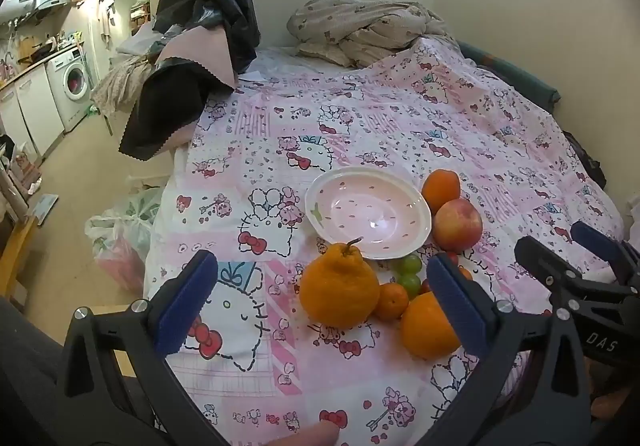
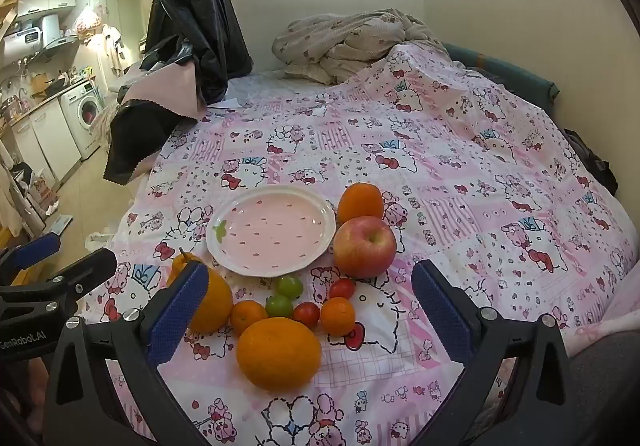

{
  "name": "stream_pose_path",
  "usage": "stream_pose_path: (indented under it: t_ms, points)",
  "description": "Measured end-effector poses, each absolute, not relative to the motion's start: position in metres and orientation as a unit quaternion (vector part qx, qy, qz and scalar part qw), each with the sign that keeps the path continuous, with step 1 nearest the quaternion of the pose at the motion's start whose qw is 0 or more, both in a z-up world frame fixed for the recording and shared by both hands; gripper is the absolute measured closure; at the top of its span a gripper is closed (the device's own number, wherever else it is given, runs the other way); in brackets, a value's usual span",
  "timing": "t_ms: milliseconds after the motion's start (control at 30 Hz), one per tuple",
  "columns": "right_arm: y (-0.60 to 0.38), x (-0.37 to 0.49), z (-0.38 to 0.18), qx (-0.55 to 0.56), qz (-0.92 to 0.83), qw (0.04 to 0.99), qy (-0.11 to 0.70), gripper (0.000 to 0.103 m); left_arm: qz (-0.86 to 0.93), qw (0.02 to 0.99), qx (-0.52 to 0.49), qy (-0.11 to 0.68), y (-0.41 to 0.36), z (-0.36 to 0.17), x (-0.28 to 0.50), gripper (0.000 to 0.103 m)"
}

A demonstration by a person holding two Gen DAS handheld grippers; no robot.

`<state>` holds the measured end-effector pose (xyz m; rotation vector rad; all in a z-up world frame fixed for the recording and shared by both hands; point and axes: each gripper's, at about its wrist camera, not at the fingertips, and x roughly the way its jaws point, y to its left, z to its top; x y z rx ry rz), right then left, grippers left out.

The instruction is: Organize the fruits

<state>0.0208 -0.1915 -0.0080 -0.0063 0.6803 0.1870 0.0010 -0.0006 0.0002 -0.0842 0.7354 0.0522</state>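
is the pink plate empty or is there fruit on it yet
Empty. The pink plate shows only its bare speckled inside in both views; the apple and the other fruit all lie around it on the bedsheet.

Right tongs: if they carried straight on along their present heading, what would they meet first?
Probably the large orange, lying on the bedspread between the open right tongs. Depth is unclear; the small fruits sit just beyond it.

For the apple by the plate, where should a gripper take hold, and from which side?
Grip the apple across its widest middle, coming from above and the near side. It sits upright with the stem dimple facing up, so the round flanks suit the pads. The plate crowds its left and an orange sits just behind; the right side is free. The right gripper is open and nearest.
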Motion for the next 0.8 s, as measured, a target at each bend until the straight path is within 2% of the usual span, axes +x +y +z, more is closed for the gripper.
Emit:
stream_pose_path:
  t_ms: [800]
  points:
    - [-0.194, 0.025, -0.007, -0.006, 0.092, 0.939, 0.33, 0.0, 0.026, 0.935, -0.054, 0.349, 0.004, 0.003, -0.001, 0.0]
